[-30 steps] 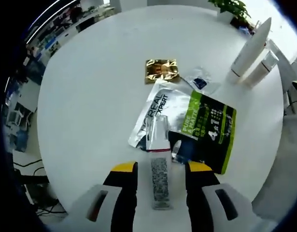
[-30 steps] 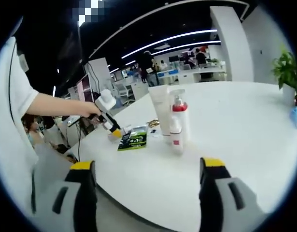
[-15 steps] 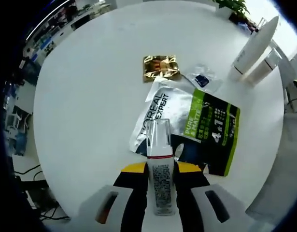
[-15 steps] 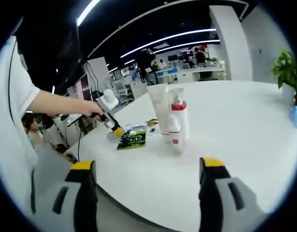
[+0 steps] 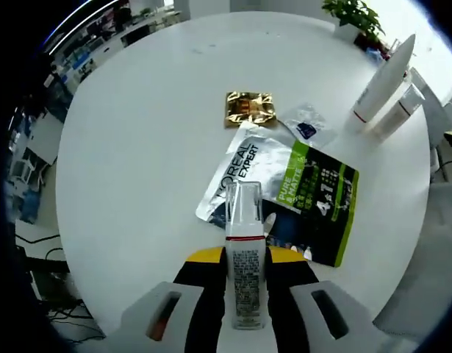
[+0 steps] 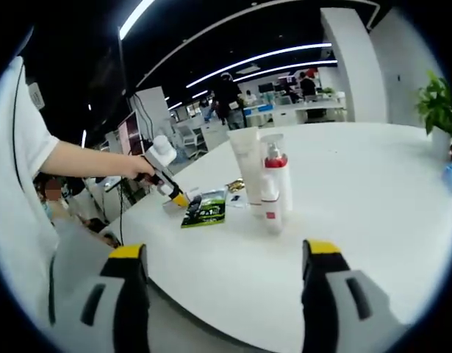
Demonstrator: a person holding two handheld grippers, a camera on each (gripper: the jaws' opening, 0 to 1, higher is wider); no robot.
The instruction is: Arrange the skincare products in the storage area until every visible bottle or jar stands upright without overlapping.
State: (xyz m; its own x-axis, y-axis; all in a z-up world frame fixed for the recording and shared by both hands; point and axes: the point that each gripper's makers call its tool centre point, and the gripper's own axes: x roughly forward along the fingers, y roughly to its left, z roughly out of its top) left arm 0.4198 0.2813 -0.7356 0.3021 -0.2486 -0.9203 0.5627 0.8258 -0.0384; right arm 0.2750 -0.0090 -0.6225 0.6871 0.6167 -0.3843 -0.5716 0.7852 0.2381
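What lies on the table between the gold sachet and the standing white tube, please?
A small clear sachet with a dark blue patch lies between the gold sachet and the white tube, in the left gripper view.

Bright, even ceiling-strip light, glare on the white table (image 5: 137,132), fisheye-bent edges.

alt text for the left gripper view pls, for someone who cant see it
The left gripper is shut on a small clear-capped bottle above a round white table. Beyond lie a silver-and-green sachet, a gold packet and a clear packet; two white containers stand at the far edge.

Left gripper view looks steeply down on the round table (image 5: 137,132); right gripper view, seemingly lower, faces across it.
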